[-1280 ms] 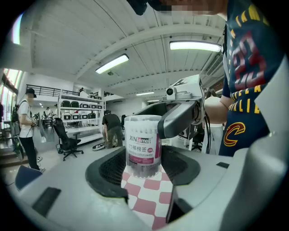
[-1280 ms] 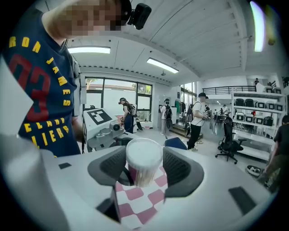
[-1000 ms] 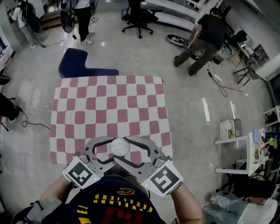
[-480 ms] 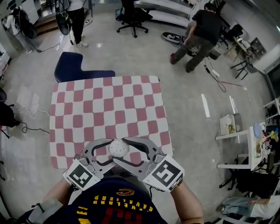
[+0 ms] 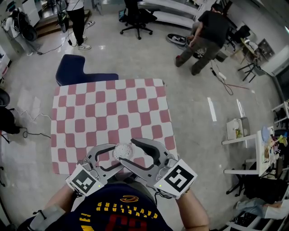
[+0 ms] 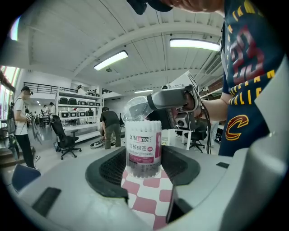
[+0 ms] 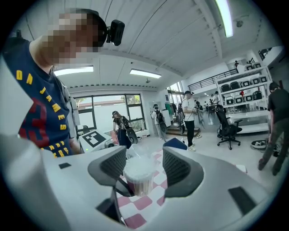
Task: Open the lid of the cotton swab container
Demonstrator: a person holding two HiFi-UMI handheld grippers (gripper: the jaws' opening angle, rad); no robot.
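The left tongs (image 5: 118, 155) are clamped on the cotton swab container (image 6: 143, 146), one ribbed pad pressed to each side of its labelled body, and they hold it upright just above the near edge of the bench (image 5: 108, 108), which is covered in a pink-and-white checked cloth. The right tongs (image 7: 145, 167) come in from the right with their jaws standing apart, one on either side of the container's top. From their own view you look down onto the packed white swab tips between the two pads, with a gap showing on the right side. The clear lid (image 6: 135, 108) is tipped up at an angle over the far-left rim of the container, and one jaw of the right tongs is against it or just beside it; I cannot tell which. Both tongs sit close in front of the holder's dark navy shirt (image 5: 122, 214). The rest of the checked cloth is bare. Beyond the bench, a dark blue L-shaped pad (image 5: 79, 67) lies on the grey floor. Farther off stand a black office chair (image 5: 135, 13) and a person in black (image 5: 205, 36) bent forward at the far right.
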